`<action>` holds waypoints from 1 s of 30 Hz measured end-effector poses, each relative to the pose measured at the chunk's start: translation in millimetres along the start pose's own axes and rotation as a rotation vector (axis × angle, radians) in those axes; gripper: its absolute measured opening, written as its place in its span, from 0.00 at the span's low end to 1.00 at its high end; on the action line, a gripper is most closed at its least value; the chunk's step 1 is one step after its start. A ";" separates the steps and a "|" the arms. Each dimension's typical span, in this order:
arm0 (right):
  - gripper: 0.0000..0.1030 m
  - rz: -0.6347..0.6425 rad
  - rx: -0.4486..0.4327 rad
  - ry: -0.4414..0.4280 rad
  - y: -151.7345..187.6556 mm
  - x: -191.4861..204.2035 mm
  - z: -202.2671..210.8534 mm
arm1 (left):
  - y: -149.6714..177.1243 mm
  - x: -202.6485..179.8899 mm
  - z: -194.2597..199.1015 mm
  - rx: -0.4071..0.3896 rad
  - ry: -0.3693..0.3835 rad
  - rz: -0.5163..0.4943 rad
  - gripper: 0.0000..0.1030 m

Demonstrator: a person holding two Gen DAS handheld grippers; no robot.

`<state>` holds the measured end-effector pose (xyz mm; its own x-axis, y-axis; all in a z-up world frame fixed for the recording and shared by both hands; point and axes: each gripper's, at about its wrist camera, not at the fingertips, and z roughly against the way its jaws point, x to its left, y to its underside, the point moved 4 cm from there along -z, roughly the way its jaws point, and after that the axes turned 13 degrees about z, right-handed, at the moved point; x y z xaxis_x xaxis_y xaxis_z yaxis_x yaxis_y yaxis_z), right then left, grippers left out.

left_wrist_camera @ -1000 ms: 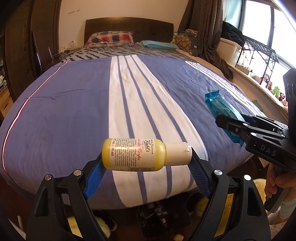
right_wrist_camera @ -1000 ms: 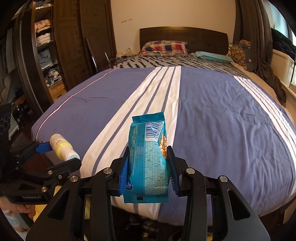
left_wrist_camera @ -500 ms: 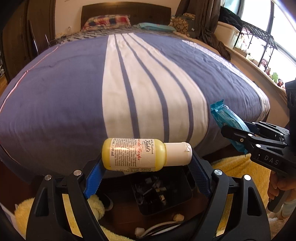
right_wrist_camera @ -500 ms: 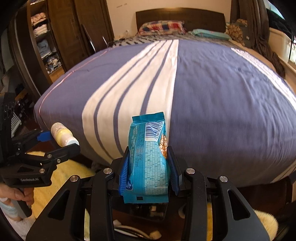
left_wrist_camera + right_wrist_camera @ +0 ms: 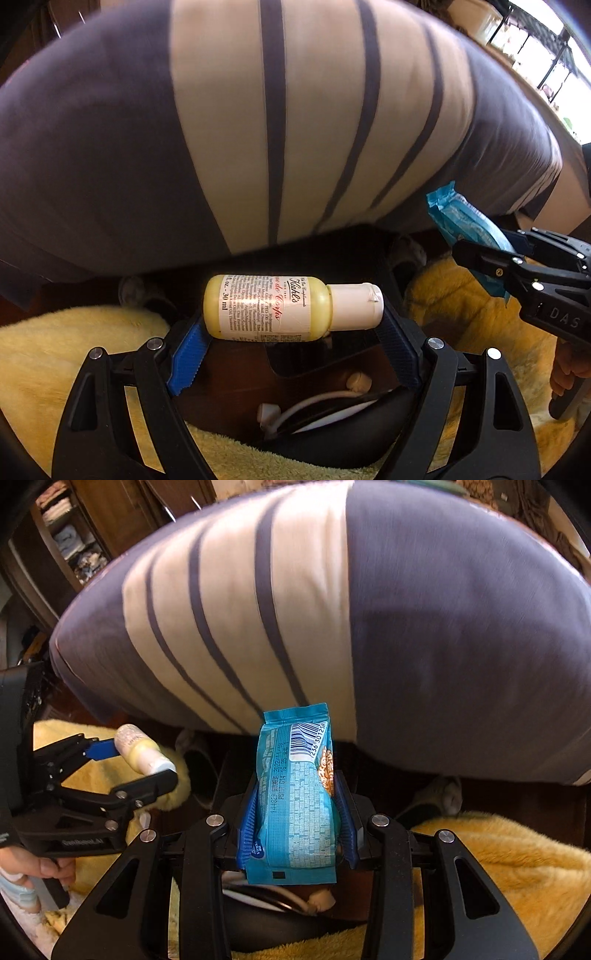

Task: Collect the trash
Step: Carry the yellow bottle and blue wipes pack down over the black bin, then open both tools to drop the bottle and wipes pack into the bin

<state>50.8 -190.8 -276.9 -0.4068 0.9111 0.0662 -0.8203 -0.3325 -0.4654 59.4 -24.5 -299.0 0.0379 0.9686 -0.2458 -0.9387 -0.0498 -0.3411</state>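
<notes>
A small yellow lotion bottle [image 5: 273,310] with a white cap lies crosswise between the blue pads of my left gripper [image 5: 293,341], which is shut on it end to end. My right gripper [image 5: 297,821] is shut on a blue snack packet [image 5: 295,805] that stands upright between its pads. Both hang low by the foot of the bed, above a dark bin [image 5: 314,365] with white bits in it. In the left wrist view the packet [image 5: 465,227] shows at the right; in the right wrist view the bottle [image 5: 142,751] shows at the left.
The bed [image 5: 258,129] with its blue and white striped cover fills the upper half of both views. A yellow fluffy rug [image 5: 498,867] lies on the dark floor around the bin. A slipper [image 5: 439,794] sits under the bed edge. Wardrobe shelves [image 5: 70,542] stand at the far left.
Both grippers have come down and tipped toward the floor, each keeping its item. The bed top has slid up out of view; the rug and the bin now show below.
</notes>
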 end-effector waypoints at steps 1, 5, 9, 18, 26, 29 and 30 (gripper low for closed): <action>0.37 -0.003 0.011 -0.001 2.1 0.1 -3.7 | 3.0 1.0 -7.3 0.021 0.001 0.001 0.77; 0.37 -0.038 0.075 -0.026 13.6 -1.4 -27.4 | 5.2 2.1 -29.5 0.087 0.008 0.001 0.77; 0.37 -0.072 0.132 -0.049 23.9 -4.5 -46.4 | 6.9 -2.8 -46.8 0.137 0.011 -0.002 0.77; 0.39 -0.101 0.173 -0.066 11.5 -3.4 -63.6 | 13.4 -4.7 -68.1 0.210 0.006 0.002 0.77; 0.60 -0.126 0.156 -0.065 3.8 -12.7 -67.9 | 8.3 -1.2 -65.4 0.205 0.000 0.022 0.87; 0.62 -0.138 0.144 -0.053 1.6 -14.2 -64.6 | 5.8 -1.5 -59.2 0.187 0.002 0.023 0.90; 0.64 -0.140 0.140 -0.049 1.1 -15.2 -62.8 | 5.5 -1.5 -57.5 0.183 0.003 0.023 0.91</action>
<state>81.3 -189.8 -333.9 -0.3009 0.9391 0.1659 -0.9169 -0.2370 -0.3211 73.9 -40.3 -352.6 0.0166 0.9671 -0.2540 -0.9859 -0.0264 -0.1652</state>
